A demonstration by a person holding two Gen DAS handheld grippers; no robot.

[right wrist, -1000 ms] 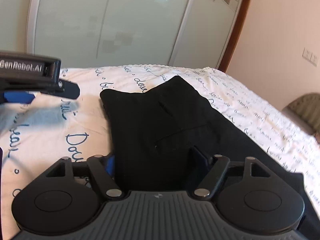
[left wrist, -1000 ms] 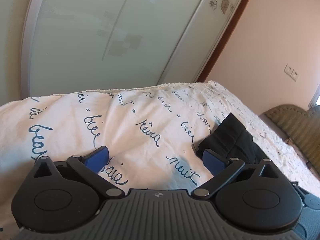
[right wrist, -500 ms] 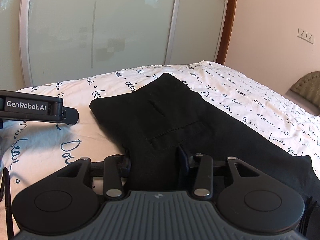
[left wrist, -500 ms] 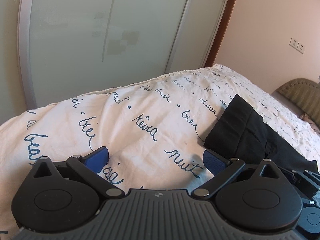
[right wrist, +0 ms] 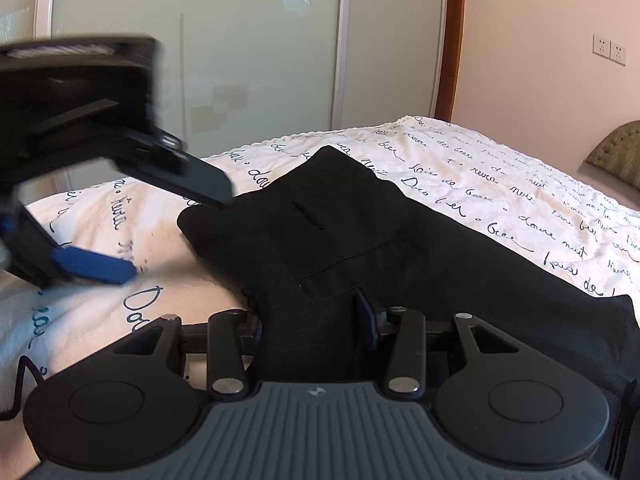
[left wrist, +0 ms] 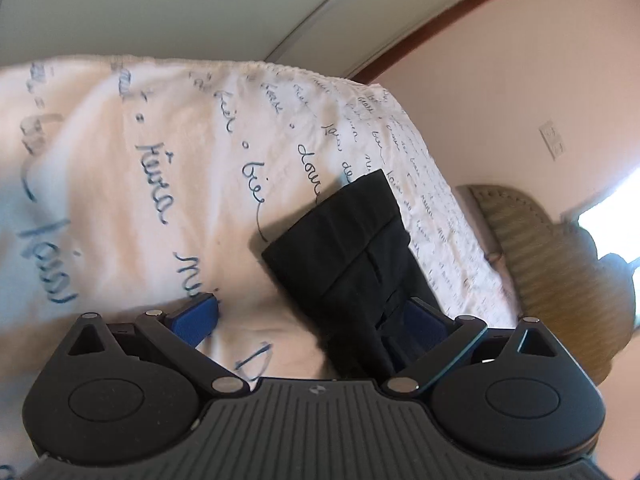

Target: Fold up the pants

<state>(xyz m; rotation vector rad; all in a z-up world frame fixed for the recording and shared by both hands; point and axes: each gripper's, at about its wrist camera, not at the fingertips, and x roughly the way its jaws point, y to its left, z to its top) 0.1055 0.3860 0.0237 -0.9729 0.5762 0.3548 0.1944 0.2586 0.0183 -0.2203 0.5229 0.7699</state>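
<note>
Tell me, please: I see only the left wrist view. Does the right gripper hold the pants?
Observer: Yes. In the right wrist view the right gripper is shut on a fold of the black pants.
Operator: How far do the pants reach? I see only one end.
Observer: They stretch across the bed as far as the right edge of that view.
Operator: And how does my left gripper look from there?
Observer: The left gripper is open. Its upper finger points at the near corner of the pants, but it is blurred, so I cannot tell if it touches.
</note>
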